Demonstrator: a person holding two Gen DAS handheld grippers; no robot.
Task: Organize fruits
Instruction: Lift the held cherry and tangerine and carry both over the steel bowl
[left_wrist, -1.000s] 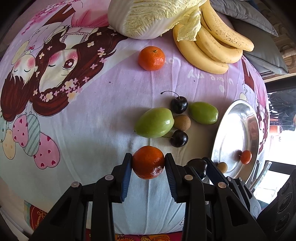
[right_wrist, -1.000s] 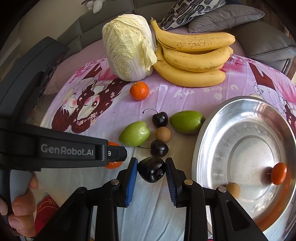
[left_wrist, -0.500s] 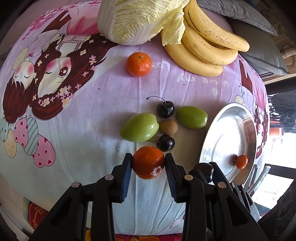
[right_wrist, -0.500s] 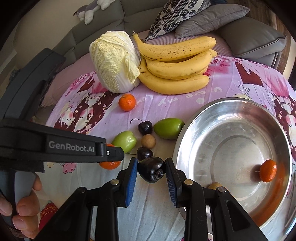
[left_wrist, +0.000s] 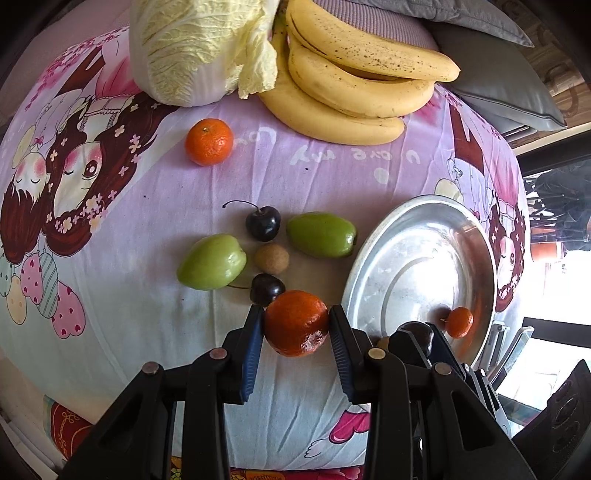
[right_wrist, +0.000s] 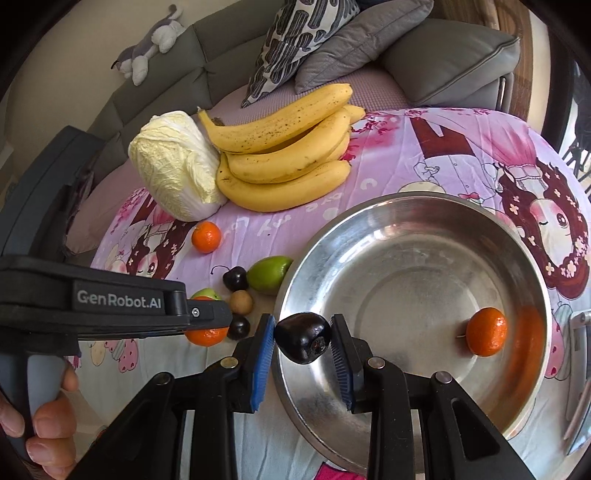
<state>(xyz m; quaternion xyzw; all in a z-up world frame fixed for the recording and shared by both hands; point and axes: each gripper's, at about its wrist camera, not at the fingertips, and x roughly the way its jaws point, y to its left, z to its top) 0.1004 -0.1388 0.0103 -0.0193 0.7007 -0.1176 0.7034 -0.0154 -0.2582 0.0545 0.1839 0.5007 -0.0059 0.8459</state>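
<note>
My left gripper (left_wrist: 296, 325) is shut on an orange tangerine (left_wrist: 296, 322), held above the cloth left of the steel bowl (left_wrist: 373, 266). My right gripper (right_wrist: 303, 338) is shut on a dark purple fruit (right_wrist: 302, 336), held over the near left rim of the bowl (right_wrist: 369, 214). The bowl holds a small tangerine (right_wrist: 485, 336). On the cloth lie another tangerine (left_wrist: 209, 141), two green fruits (left_wrist: 211, 261) (left_wrist: 320, 234), two dark cherries (left_wrist: 263, 223) (left_wrist: 266, 288) and a brown longan (left_wrist: 271, 258).
A cabbage (left_wrist: 199, 48) and a bunch of bananas (left_wrist: 354, 81) lie at the far side of the round cloth-covered table (left_wrist: 110, 314). Grey sofa cushions (right_wrist: 369, 48) stand behind. The left gripper's body (right_wrist: 92, 299) crosses the right wrist view's left.
Both grippers have risen and moved right toward the bowl with their fruits held. The right gripper's dark fruit now hangs over the bowl's rim.
</note>
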